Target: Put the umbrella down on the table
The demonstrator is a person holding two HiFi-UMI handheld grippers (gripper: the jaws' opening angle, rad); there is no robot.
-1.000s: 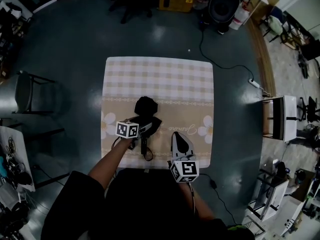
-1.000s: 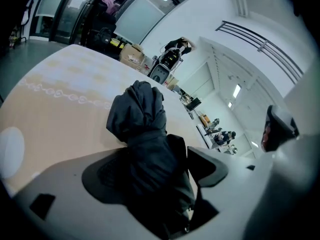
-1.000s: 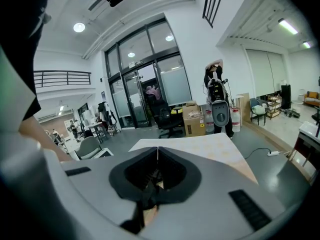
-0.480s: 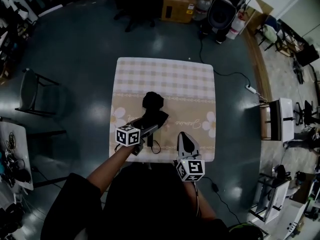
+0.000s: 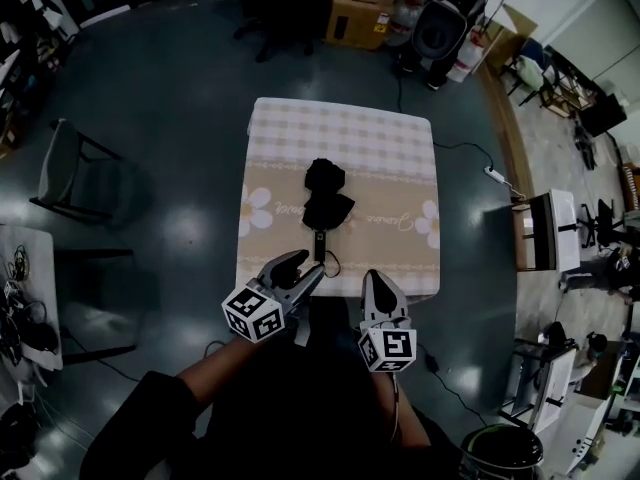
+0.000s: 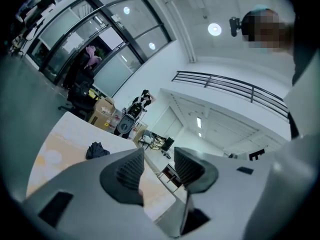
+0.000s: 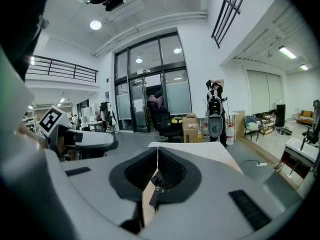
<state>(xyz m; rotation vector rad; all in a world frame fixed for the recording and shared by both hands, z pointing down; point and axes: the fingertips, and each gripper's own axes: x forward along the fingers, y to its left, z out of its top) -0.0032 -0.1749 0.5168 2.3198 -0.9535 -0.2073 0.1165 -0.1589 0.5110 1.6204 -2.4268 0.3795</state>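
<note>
The black folded umbrella [image 5: 325,193] lies flat on the table [image 5: 390,168], approx. in the middle of the cloth. Its bunched fabric end points to the far edge. Its thin handle w/ a strap loop [image 5: 322,260] points to the near edge and stops short of it. No gripper touches the umbrella.

The left gripper [image 5: 300,268] is over the near edge of the table, left of the middle, w/ its tips just beside the strap loop but apart from it. In the left gripper view the left gripper [image 6: 157,160] has a clear gap btw. its two ribbed pads. The jaws are closing and nothing is btw. them, so it is released. The umbrella [image 6: 97,150] shows there as a dark heap further along the table.

The right gripper [image 5: 376,284] is also at the near edge, more toward the near-right corner and well apart from the umbrella. In the right gripper view the right gripper [image 7: 157,156] has its pads pressed together, clenched on nothing.

Beyond the far edge, on the dark floor, stands a cardboard box [image 5: 358,6]. A chair [image 5: 70,168] is off the left edge of the table.
</note>
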